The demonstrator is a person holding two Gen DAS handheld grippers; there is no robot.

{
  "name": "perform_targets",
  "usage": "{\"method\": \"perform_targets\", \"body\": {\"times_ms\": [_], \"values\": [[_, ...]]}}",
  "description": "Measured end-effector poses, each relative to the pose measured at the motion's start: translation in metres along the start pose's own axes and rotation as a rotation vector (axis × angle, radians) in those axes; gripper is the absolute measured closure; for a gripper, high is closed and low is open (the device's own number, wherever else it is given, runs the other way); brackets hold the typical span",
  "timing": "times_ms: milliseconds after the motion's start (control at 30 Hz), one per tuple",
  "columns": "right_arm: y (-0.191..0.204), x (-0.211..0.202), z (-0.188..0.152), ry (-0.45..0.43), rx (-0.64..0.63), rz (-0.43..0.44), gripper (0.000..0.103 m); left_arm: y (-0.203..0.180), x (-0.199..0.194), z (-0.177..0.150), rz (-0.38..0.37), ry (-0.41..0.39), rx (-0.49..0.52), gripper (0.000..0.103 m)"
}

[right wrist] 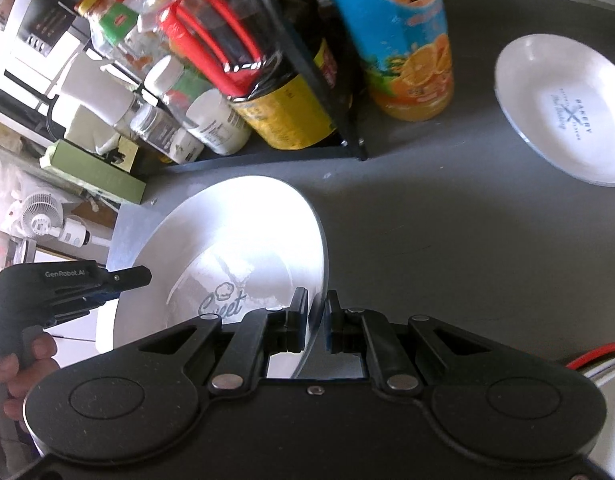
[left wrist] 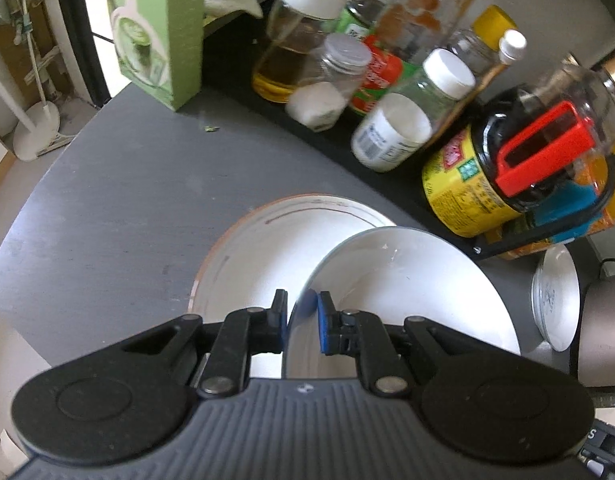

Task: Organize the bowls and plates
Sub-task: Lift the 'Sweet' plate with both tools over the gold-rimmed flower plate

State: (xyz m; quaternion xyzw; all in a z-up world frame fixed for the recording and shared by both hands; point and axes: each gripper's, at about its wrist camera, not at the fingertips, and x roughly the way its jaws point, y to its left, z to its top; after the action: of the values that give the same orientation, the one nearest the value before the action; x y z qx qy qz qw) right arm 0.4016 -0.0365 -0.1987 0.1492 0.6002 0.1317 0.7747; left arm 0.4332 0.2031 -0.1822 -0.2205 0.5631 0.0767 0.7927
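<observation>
A: What is the biggest thing in view?

B: A round table (right wrist: 427,216) with a matte dark grey top. Along its back edge stands a black wire rack (right wrist: 307,92) crowded with bottles and jars.

A: Can any writing be read?

B: Yes. A tall orange juice bottle (right wrist: 407,40) has a blue and orange label with pictured orange slices; its characters are too blurred to read. A dark sauce jug (right wrist: 283,92) has a yellow label and a red handle. A small white plate (right wrist: 563,112), glossy and shallow, lies well apart to the right and reads "BAKERY" around a crossed emblem. A green carton (left wrist: 155,36) pictures a cup of green drink.

A: Where is the dish being handled?

B: A white glazed bowl (right wrist: 243,256), smooth and round, is tilted above the table, with "Sweet" in script and a chef's hat printed inside. Both claws hold it by opposite rims. Under it, in the left wrist view, lies a white plate with a brown rim (left wrist: 267,248).

A: And the claws?

B: The right gripper (right wrist: 316,312) is clamped on the bowl's thin rim, black fingers pinched tight. The left gripper (left wrist: 301,308), with blue pads, is likewise closed on the rim. Its body reads "GenRobot.AI", and a hand (right wrist: 11,372) grasps its handle.
</observation>
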Motion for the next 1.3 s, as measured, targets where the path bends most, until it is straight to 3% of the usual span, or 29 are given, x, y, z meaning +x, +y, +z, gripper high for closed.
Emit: {"method": "perform_targets", "body": {"times_ms": [433,600,1300], "values": [[0.022,0.024,-0.005,0.02,0.002,-0.019,0.094,0.029,0.008,0.011,0.022,0.017,0.006,0.09],[0.029,0.031,-0.008,0.025,0.0,-0.044,0.093,0.027,0.011,0.011,0.064,0.006,0.058,0.09],[0.042,0.055,-0.006,0.018,-0.053,-0.131,0.089,0.03,0.023,0.011,0.097,0.034,0.067,0.089]]}}
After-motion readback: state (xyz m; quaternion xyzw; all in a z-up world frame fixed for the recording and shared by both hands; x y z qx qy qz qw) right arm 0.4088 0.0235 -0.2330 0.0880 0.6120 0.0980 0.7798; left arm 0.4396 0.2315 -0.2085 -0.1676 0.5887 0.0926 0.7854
